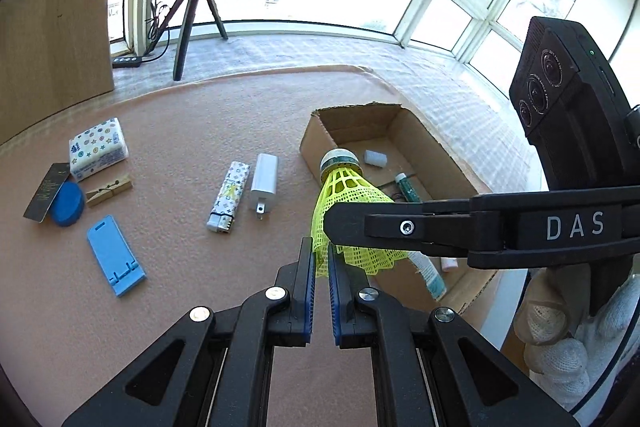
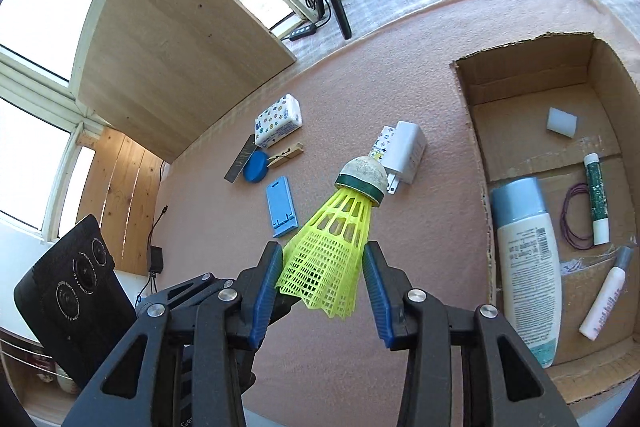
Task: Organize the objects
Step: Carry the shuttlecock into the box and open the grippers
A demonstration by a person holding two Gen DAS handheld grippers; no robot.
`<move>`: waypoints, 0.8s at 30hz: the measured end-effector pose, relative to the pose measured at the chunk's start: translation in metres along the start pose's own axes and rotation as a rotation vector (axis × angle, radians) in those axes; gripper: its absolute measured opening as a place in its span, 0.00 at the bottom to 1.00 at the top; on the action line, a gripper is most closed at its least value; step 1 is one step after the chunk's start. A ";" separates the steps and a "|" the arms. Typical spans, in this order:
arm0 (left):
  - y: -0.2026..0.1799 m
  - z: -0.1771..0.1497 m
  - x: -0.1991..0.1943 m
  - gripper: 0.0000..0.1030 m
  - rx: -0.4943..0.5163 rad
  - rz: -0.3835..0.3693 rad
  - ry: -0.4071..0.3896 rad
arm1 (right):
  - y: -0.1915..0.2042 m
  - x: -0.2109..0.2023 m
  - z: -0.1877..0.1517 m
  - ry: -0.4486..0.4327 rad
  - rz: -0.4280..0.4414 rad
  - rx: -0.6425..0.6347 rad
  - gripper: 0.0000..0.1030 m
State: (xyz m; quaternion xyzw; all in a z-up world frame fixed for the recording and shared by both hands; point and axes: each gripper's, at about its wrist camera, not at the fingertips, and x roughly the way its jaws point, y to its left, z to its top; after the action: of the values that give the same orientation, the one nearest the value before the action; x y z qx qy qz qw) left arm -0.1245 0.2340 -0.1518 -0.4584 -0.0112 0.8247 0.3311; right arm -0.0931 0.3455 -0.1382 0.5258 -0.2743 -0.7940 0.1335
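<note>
Both my grippers meet at the yellow shuttlecock [image 2: 332,247], held above the pink tabletop [image 1: 180,131]. My right gripper [image 2: 324,283] has its fingers spread on either side of the mesh skirt, pads touching it. My left gripper [image 1: 321,263] is nearly shut, pinching the skirt's edge between its blue pads [image 1: 308,267].

Largest is the cardboard box [image 1: 316,143] at the tabletop's right edge, open-topped. Inside lie a white lotion bottle [image 2: 528,267], a green glitter tube [image 2: 596,199], a pink tube [image 2: 604,303], a purple hair tie [image 2: 568,219] and a white eraser [image 2: 564,121].

Toward the left edge: tissue pack [image 1: 98,149], blue phone stand [image 1: 114,255], charger [image 1: 264,183], lighter [image 1: 230,199], blue round lid [image 1: 68,205], clothespin [image 1: 110,191].
</note>
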 end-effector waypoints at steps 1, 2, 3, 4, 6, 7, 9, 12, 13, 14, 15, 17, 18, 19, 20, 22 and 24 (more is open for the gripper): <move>-0.011 0.004 0.007 0.06 0.019 -0.010 0.005 | -0.008 -0.008 0.000 -0.014 -0.009 0.010 0.37; -0.020 0.006 0.012 0.06 0.035 -0.019 0.010 | -0.016 -0.015 0.001 -0.026 -0.019 0.021 0.37; -0.029 0.009 0.018 0.06 0.049 -0.028 0.014 | -0.024 -0.022 0.001 -0.038 -0.028 0.032 0.37; -0.038 0.011 0.024 0.06 0.062 -0.036 0.019 | -0.032 -0.029 0.001 -0.050 -0.036 0.044 0.37; -0.054 0.015 0.035 0.06 0.085 -0.051 0.028 | -0.047 -0.041 0.001 -0.071 -0.052 0.068 0.37; -0.060 0.018 0.040 0.06 0.095 -0.059 0.034 | -0.053 -0.047 0.001 -0.080 -0.060 0.079 0.37; -0.073 0.021 0.050 0.06 0.116 -0.069 0.045 | -0.066 -0.056 0.002 -0.096 -0.076 0.097 0.37; -0.087 0.024 0.060 0.06 0.138 -0.078 0.062 | -0.081 -0.068 0.000 -0.115 -0.095 0.118 0.37; -0.090 0.024 0.060 0.07 0.141 -0.082 0.068 | -0.085 -0.070 0.000 -0.121 -0.099 0.124 0.37; -0.092 0.024 0.062 0.08 0.142 -0.081 0.074 | -0.087 -0.071 -0.001 -0.126 -0.103 0.125 0.38; -0.092 0.025 0.063 0.17 0.139 -0.080 0.084 | -0.089 -0.073 -0.001 -0.135 -0.113 0.124 0.41; -0.090 0.024 0.062 0.42 0.128 -0.072 0.087 | -0.091 -0.078 -0.002 -0.166 -0.157 0.113 0.46; -0.088 0.025 0.060 0.55 0.126 -0.063 0.080 | -0.090 -0.079 -0.003 -0.174 -0.176 0.103 0.49; -0.082 0.024 0.056 0.58 0.123 -0.056 0.073 | -0.090 -0.080 -0.004 -0.180 -0.187 0.096 0.53; -0.077 0.025 0.053 0.58 0.117 -0.047 0.071 | -0.090 -0.081 -0.005 -0.183 -0.190 0.092 0.55; -0.064 0.026 0.047 0.58 0.098 -0.026 0.067 | -0.085 -0.080 -0.006 -0.187 -0.194 0.081 0.57; -0.046 0.027 0.039 0.58 0.072 -0.002 0.061 | -0.079 -0.078 -0.008 -0.191 -0.211 0.064 0.58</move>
State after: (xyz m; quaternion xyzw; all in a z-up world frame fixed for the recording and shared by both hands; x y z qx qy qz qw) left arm -0.1345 0.2992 -0.1506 -0.4713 0.0281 0.8099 0.3481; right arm -0.0476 0.4462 -0.1262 0.4778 -0.2540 -0.8409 0.0056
